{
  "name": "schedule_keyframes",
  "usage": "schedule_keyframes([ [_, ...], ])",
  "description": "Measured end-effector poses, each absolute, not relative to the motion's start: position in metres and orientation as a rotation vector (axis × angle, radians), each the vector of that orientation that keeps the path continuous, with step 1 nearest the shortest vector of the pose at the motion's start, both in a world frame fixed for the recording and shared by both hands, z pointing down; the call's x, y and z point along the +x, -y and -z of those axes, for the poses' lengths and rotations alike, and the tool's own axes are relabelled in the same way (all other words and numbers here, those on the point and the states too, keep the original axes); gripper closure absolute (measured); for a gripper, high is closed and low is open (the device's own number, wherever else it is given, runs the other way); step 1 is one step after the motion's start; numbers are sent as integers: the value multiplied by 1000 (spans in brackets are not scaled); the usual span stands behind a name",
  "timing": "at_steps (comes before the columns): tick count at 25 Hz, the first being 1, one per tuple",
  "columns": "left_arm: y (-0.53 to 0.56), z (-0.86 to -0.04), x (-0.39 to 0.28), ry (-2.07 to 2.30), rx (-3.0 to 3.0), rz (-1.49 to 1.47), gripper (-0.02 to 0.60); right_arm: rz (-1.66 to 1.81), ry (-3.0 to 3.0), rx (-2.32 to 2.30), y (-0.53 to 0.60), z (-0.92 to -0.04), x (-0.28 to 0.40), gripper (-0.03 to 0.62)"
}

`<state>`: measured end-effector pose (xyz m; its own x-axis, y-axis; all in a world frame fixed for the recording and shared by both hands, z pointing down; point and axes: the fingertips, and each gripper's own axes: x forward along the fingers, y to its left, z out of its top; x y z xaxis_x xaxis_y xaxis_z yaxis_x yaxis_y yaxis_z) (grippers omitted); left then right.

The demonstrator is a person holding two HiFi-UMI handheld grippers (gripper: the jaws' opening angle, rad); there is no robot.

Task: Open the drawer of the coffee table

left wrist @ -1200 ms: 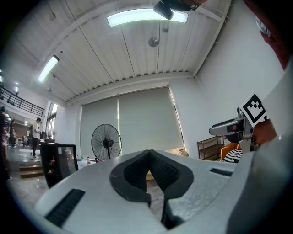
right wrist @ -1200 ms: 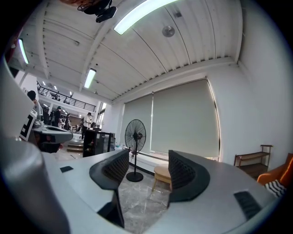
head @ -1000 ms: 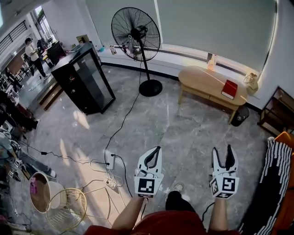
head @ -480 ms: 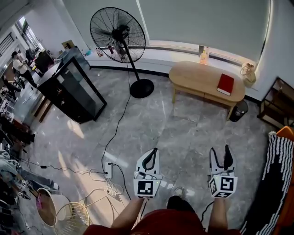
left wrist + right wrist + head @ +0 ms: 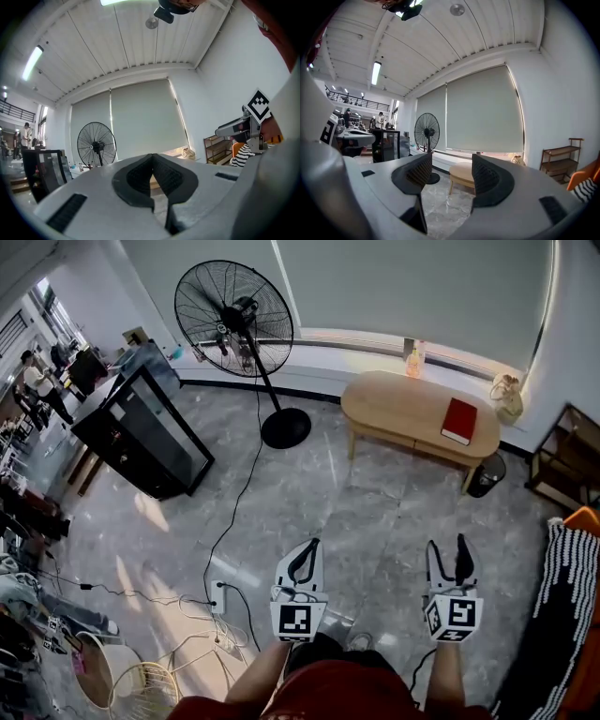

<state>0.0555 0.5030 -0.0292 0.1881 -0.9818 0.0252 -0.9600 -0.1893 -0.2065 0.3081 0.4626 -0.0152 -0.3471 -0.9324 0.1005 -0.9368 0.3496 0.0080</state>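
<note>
Nothing to read out here: no word, number or brand name was legible in any view. The nearest thing to a sign was the pair of black-and-white square codes. The left marker [image 5: 297,621] sat on the cube of the left claw [image 5: 312,546] and the right marker [image 5: 456,615] on the cube of the right claw [image 5: 447,544]; both were patterns only, with no letters. The right marker also showed at the right edge of the left gripper view. The red book [image 5: 458,420] on the far bench [image 5: 403,399] had a cover whose print, if any, was too small to tell.
</note>
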Motion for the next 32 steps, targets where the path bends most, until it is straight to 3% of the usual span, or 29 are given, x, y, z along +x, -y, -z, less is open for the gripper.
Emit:
schedule_keyframes([
  [15, -392, 20, 39, -1845, -2377, 197, 574, -60, 2456, 1797, -371, 8, 284, 342],
  [32, -221, 17, -115, -1894, -2400, 181, 574, -30, 2418, 1762, -201, 20, 135, 342],
])
